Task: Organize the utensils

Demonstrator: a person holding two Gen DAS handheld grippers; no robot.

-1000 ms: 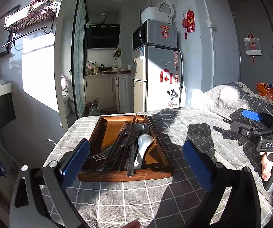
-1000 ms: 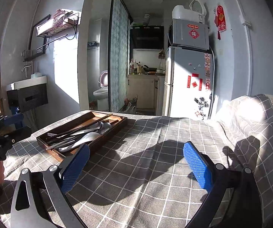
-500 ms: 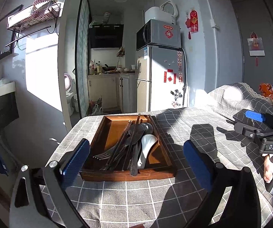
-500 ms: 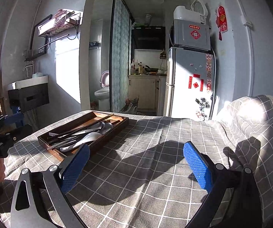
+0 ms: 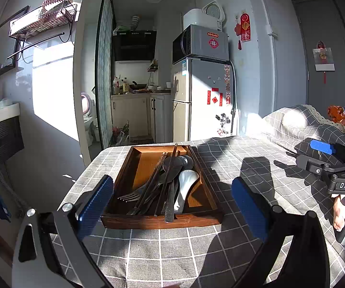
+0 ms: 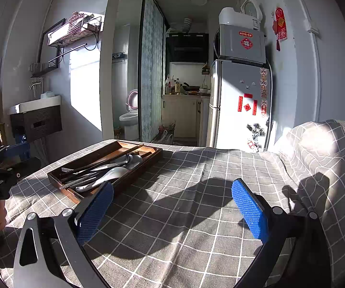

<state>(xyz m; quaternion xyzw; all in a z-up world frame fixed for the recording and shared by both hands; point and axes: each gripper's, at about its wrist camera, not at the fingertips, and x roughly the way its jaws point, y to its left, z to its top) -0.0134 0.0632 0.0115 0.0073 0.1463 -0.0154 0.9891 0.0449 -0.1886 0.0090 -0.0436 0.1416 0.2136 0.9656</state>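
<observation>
A brown wooden tray (image 5: 206, 218) lies on the grey checked tablecloth (image 5: 244, 168). It holds a white ceramic spoon (image 5: 184, 187), a fork (image 5: 130, 196), dark chopsticks (image 5: 165, 182) and metal spoons (image 5: 182, 162), all piled together. My left gripper (image 5: 172, 201) is open and empty, just in front of the tray's near edge. My right gripper (image 6: 172, 206) is open and empty over bare cloth, to the right of the tray (image 6: 148, 165). It also shows at the right edge of the left wrist view (image 5: 328, 163).
The cloth rises over a mound (image 6: 321, 148) at the right. The table's left edge (image 5: 76, 187) drops to the floor. A fridge (image 5: 201, 100) and kitchen counter (image 5: 139, 93) stand beyond the table's far end. A wall sink (image 6: 35, 110) is at the left.
My left gripper has shifted a little, so the tray sits more centred between its fingers. My right gripper has barely moved. Both stay open.
</observation>
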